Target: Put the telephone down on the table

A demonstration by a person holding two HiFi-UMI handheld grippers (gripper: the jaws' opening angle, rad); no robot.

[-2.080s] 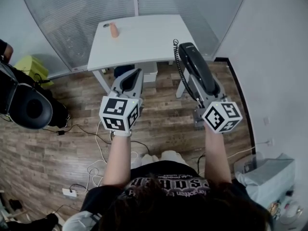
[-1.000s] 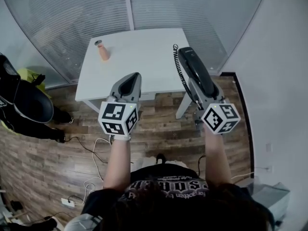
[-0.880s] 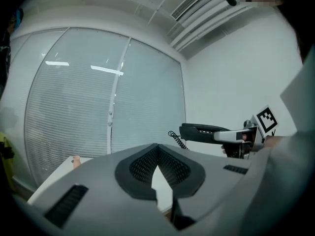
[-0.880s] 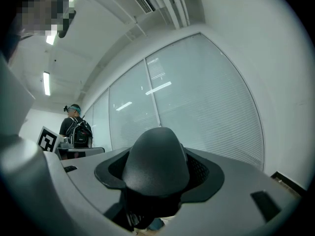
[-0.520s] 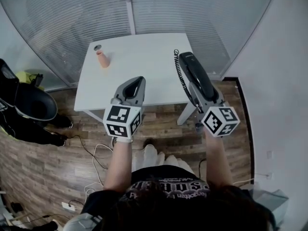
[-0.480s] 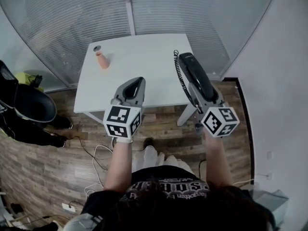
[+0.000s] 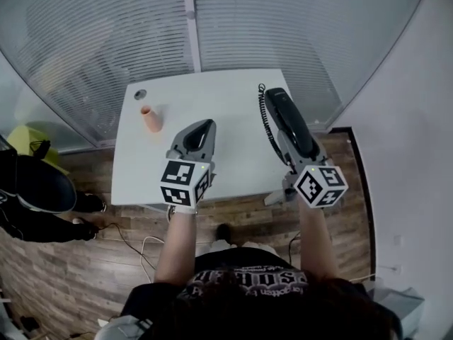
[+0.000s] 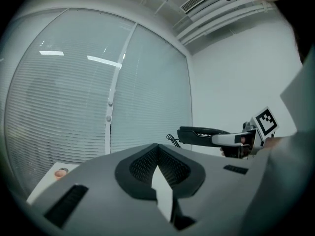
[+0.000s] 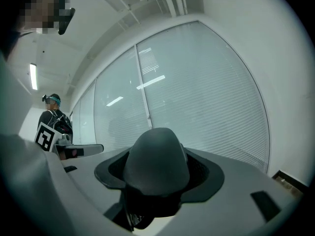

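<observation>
A black telephone handset (image 7: 284,112) with a coiled cord (image 7: 263,113) hangs above the right side of the white table (image 7: 219,94). My right gripper (image 7: 294,144) is shut on it lengthwise. In the right gripper view, the handset's rounded end (image 9: 156,156) fills the space between the jaws. My left gripper (image 7: 202,129) hovers over the table's middle front, shut and empty. In the left gripper view, its jaws (image 8: 158,167) meet, and the handset (image 8: 199,133) shows off to the right.
A pink-orange bottle (image 7: 150,118) stands near the table's left edge, with a small round cap (image 7: 140,94) behind it. A glass wall with blinds runs behind the table. At the left, a black chair (image 7: 32,193) stands on the wood floor. A white wall is close on the right.
The view has closed in on the table. Both grippers, earlier in front of the table, now hang above its top. The handset stays gripped in the right one.
</observation>
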